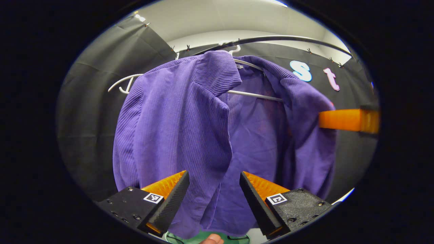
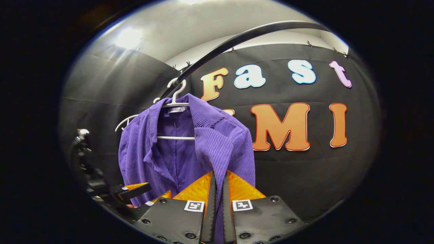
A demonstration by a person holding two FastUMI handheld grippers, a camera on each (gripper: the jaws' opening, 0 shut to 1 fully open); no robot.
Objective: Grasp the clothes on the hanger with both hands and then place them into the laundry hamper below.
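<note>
**Right gripper view: garment pinched on one side, left side not yet taken**

Right gripper view, lower centre of the frame: the right gripper (image 2: 217, 189) is clenched, its two fingers drawn nearly together with a fold of the purple jacket (image 2: 203, 142) running down between them. Both fingers appear to press on the cloth. The jacket hangs centre-left in this frame on a white hanger (image 2: 176, 101), whose hook sits over a dark rail (image 2: 237, 37) arching across the top.

Left gripper view, bottom of the frame: the left gripper (image 1: 214, 189) stands released, jaws spread wide, with the jacket (image 1: 176, 128) hanging in the gap ahead of the fingertips. Neither finger is seen pressing on the fabric. The same gripper shows at the lower left of the right gripper view, near the jacket's hem. The right gripper's finger (image 1: 346, 119) enters at the right edge of the left gripper view, meeting the jacket's far side.

Step in hand, as judged: the two-handed grasp, half made. The next move calls for the left gripper to advance onto the near front panel and close. Then both must lift the shoulders clear of the hanger arms before lowering. A snag on the hanger ends is the likely fault.

A sliver of green (image 1: 203, 237) lies at the bottom edge of the left gripper view, below the hem. I cannot tell whether it is the hamper.

Count: one jacket, one hanger carrying it, a second bare white hanger (image 1: 123, 83) behind at upper left, one rail, two grippers.
</note>
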